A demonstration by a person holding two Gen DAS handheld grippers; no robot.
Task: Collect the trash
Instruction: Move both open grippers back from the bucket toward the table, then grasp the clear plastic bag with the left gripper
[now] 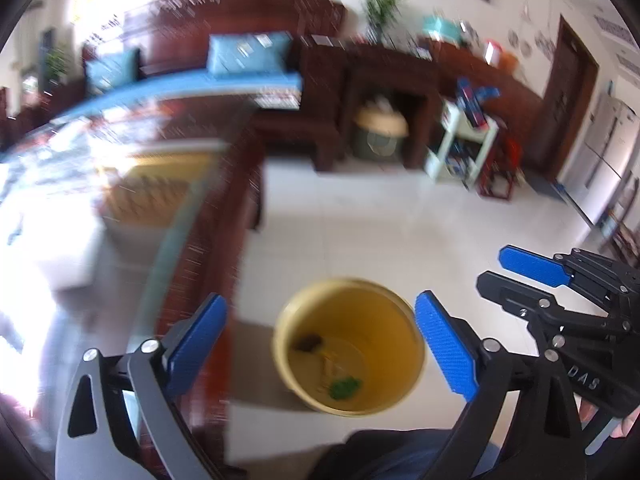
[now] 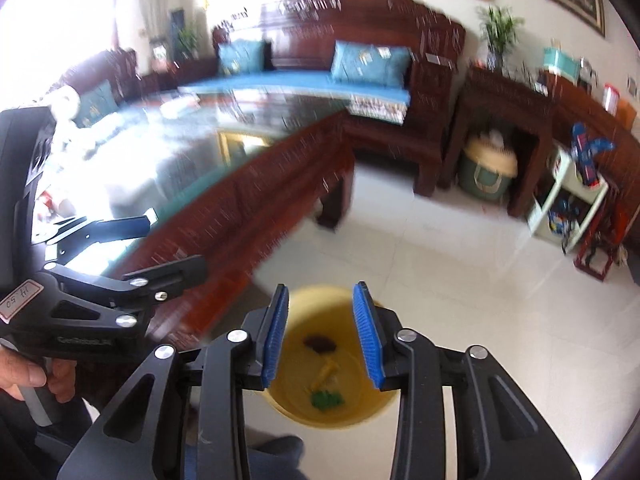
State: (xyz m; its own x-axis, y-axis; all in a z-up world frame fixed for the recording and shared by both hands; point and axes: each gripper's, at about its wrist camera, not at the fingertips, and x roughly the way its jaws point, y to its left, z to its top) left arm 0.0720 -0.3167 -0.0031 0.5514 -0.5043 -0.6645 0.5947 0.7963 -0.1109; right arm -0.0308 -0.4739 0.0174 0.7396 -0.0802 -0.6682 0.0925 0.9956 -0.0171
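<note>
A: Any lettering you can read?
B: "DAS" on the right claw body, beside the yellow bin.
A: Anything else?
B: A handwritten sticker on the left claw body, maybe "50".

Glossy wooden table, yellow plastic bin

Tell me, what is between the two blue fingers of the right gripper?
Nothing is held; through the gap the right wrist view shows the yellow bin below the right gripper.

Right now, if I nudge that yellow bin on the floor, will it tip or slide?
The yellow bin looks like thin plastic holding only a few scraps, so probably light. On smooth floor tiles it would likely slide; a push near the rim might tip it.
</note>
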